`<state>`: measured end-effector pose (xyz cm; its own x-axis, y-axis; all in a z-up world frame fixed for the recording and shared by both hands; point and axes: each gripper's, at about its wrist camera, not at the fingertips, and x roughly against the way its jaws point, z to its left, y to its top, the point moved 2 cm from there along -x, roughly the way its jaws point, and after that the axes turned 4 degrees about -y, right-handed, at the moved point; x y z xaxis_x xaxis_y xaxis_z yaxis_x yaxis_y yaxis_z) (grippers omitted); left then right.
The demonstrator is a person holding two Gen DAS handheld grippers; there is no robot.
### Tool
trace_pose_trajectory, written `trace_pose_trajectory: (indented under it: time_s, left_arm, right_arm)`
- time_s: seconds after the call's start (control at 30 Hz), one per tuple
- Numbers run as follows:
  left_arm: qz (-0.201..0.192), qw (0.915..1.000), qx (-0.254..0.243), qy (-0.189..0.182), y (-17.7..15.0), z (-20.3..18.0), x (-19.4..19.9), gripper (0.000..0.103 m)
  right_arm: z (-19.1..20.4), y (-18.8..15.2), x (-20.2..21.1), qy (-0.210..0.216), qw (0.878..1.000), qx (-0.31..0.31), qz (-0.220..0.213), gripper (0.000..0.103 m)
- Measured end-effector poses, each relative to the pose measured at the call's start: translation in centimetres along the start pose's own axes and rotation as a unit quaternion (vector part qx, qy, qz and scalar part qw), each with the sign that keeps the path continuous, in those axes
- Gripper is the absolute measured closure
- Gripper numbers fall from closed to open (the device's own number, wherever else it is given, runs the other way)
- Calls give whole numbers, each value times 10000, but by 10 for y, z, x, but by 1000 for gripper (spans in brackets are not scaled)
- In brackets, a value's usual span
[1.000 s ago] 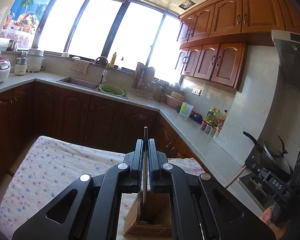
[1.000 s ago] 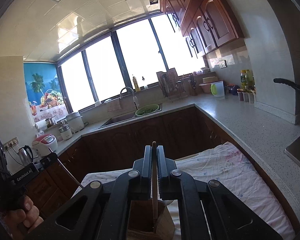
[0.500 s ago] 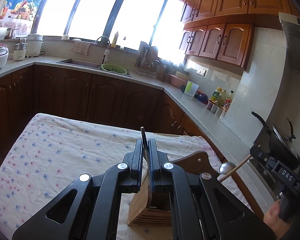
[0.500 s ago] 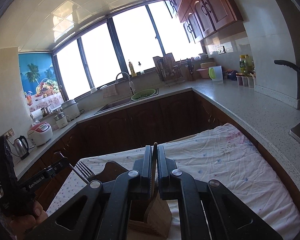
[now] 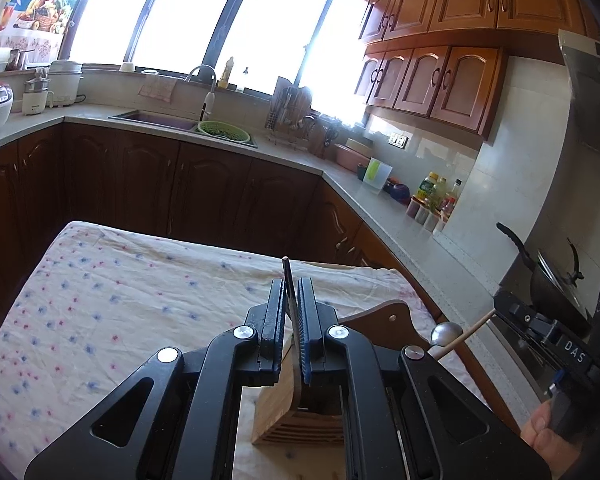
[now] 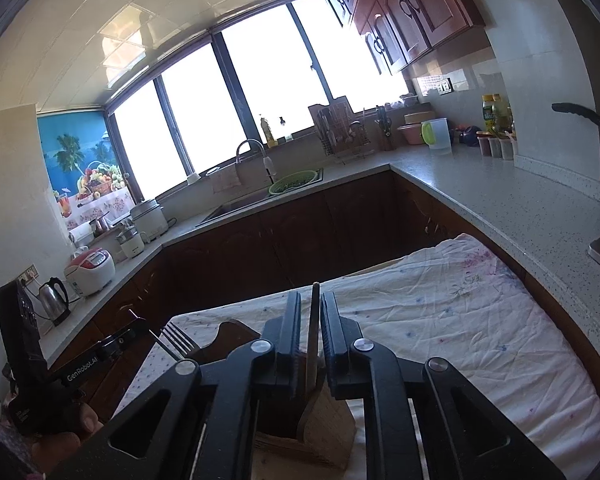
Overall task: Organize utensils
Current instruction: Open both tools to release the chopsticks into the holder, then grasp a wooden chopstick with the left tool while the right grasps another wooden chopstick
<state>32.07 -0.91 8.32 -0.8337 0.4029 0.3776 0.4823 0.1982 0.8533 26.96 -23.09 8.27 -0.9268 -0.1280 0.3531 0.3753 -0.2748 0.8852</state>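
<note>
My left gripper (image 5: 290, 292) holds a metal fork by its handle (image 5: 289, 280); its tines (image 6: 180, 340) show in the right wrist view. The jaws have parted slightly and the handle leans on the right pad. My right gripper (image 6: 311, 304) has a wooden-handled spoon (image 6: 313, 320) between its jaws, which have parted a little; its metal bowl (image 5: 446, 332) shows in the left wrist view. Both grippers hover just above a wooden utensil holder (image 5: 280, 408), which also shows in the right wrist view (image 6: 324, 420), on the cloth-covered table.
A dark wooden cutting board (image 5: 384, 320) lies behind the holder on the floral tablecloth (image 5: 120, 300). The kitchen counter (image 6: 500, 200) runs along the right, with a pan (image 5: 548, 280) on the stove. Dark cabinets stand beyond the table's far edge.
Both grippers have tilted downward over the holder, bringing the table and board into view. The jaws of both have parted slightly around the utensil handles.
</note>
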Motion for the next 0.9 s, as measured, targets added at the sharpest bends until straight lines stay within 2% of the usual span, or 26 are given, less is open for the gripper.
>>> trace_pose_trajectory:
  time_s: [0.03, 0.07, 0.1, 0.13, 0.17, 0.23, 0.27, 0.33, 0.37, 0.4, 0.67, 0.9]
  left_arm:
    - [-14, 10000, 12, -3, 0, 0, 4, 92]
    - [-36, 10000, 35, -5, 0, 1, 8, 85]
    - [-57, 10000, 58, 15, 0, 2, 12, 72]
    - [-87, 9999, 84, 43, -1, 3, 18, 66]
    - [-130, 9998, 111, 50, -3, 4, 24, 58]
    - [-126, 9998, 158, 50, -7, 5, 34, 53]
    - [-125, 9998, 181, 37, -9, 6, 40, 50]
    - [-129, 9997, 212, 47, -16, 6, 52, 42]
    - [-123, 9996, 224, 74, -20, 6, 59, 33]
    - [-120, 9996, 234, 100, -24, 6, 65, 30]
    - [106, 9992, 312, 217, -66, 11, 107, 30]
    - [396, 9976, 480, 312, -96, 19, 124, 30]
  right_arm:
    - [0, 1, 4, 41, 10000, -32, -42, 64]
    - [-1, 2, 8, 100, 9999, -66, -103, 54]
    - [-2, 3, 13, 144, 9997, -98, -173, 41]
    - [-1, 4, 19, 181, 9995, -120, -244, 35]
    - [-1, 5, 25, 202, 9993, -131, -300, 33]
    - [-1, 4, 37, 250, 9988, -145, -387, 17]
    - [0, 3, 42, 276, 9986, -148, -419, 13]
    - [1, -2, 54, 282, 9985, -132, -456, 11]
    - [1, -5, 59, 278, 9985, -119, -454, 11]
    - [0, -8, 64, 281, 9986, -115, -436, 11]
    - [-9, -50, 99, 255, 9995, -168, -105, 10]
    - [-23, -85, 112, 116, 9990, -336, 273, 10]
